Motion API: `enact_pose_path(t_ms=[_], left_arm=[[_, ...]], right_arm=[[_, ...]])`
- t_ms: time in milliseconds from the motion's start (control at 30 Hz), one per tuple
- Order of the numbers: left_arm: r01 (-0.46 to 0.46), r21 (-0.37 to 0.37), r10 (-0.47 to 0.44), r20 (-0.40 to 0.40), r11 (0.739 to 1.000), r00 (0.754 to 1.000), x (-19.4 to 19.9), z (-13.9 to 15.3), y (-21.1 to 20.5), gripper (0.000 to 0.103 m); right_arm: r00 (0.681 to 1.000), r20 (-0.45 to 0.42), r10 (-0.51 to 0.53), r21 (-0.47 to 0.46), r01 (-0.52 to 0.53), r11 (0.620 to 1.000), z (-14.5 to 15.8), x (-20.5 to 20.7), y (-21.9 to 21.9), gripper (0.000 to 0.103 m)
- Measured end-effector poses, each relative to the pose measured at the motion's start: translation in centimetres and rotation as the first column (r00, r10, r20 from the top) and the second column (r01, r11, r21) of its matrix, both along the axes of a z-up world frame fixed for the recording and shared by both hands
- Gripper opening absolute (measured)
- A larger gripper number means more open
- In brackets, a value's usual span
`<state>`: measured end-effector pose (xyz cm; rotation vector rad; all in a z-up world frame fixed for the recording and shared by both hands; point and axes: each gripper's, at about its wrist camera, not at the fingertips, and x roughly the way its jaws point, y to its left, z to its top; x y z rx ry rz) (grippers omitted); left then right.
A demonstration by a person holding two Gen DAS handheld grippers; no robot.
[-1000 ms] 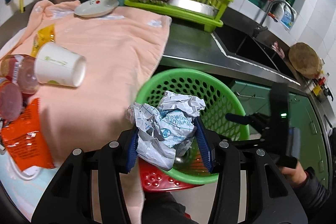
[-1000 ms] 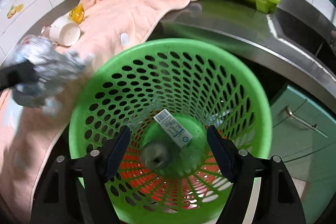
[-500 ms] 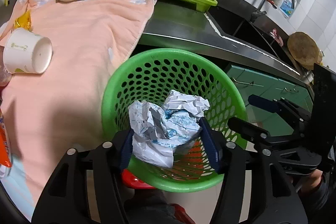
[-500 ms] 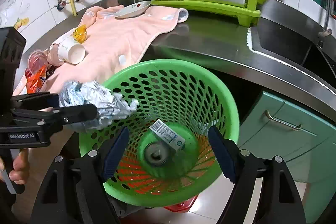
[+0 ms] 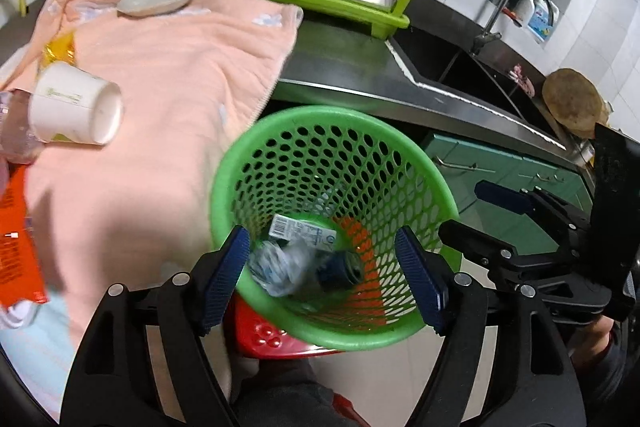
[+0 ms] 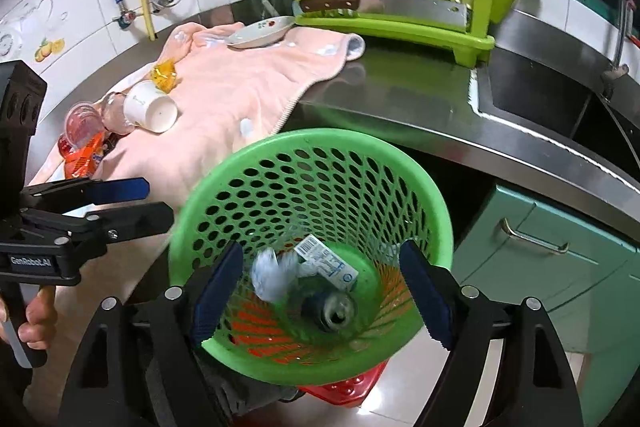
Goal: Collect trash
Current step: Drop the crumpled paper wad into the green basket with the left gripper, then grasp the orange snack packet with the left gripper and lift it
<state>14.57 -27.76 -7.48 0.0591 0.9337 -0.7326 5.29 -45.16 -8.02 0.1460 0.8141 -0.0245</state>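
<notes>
Left wrist view: left tongs (image 5: pixel 324 267) spread wide, holding nothing, over green basket (image 5: pixel 436 183). Crumpled paper (image 5: pixel 276 263) lies blurred at basket bottom beside carton (image 5: pixel 304 229) and can (image 5: pixel 340 269). Paper cup (image 5: pixel 76 105) on its side on pink towel (image 5: pixel 172 67).

Right wrist view: right tongs (image 6: pixel 320 285) wide apart, empty, above basket (image 6: pixel 316 141); paper (image 6: pixel 272 273) inside.

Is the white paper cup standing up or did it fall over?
Fallen over. The white paper cup lies on its side on the pink towel, its base facing the left wrist camera.
</notes>
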Motion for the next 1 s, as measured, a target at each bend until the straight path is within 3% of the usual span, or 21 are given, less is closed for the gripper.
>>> enact_pose_path(t_ms=[267, 433, 533, 700, 1000], left_arm=[[-0.080, 0.021, 0.078, 0.090, 0.997, 0.993, -0.3, 2.6, 4.8, 0.075], [-0.200, 0.044, 0.192, 0.150, 0.979, 0.970, 0.3, 3.5, 9.4, 0.075], [-0.280, 0.034, 0.273, 0.140, 0.959, 0.952, 1.2, 3.3, 12.2, 0.075], [-0.408, 0.019, 0.403, 0.119, 0.913, 0.907, 2.6, 2.9, 16.6, 0.090], [-0.434, 0.021, 0.433, 0.026, 0.901, 0.901, 4.5, 0.7, 18.5, 0.090]], right_arm=[[0.998, 0.020, 0.059, 0.010, -0.059, 0.998, 0.9, 1.0, 2.8, 0.080], [0.994, 0.027, 0.106, 0.005, -0.106, 0.994, 1.4, 1.9, 5.1, 0.081], [0.991, 0.031, 0.132, 0.008, -0.132, 0.991, 1.5, 2.4, 6.4, 0.081], [0.983, 0.035, 0.180, 0.007, -0.180, 0.984, 1.6, 3.2, 8.5, 0.082], [0.970, 0.033, 0.242, 0.008, -0.242, 0.970, 1.6, 4.7, 11.5, 0.083]])
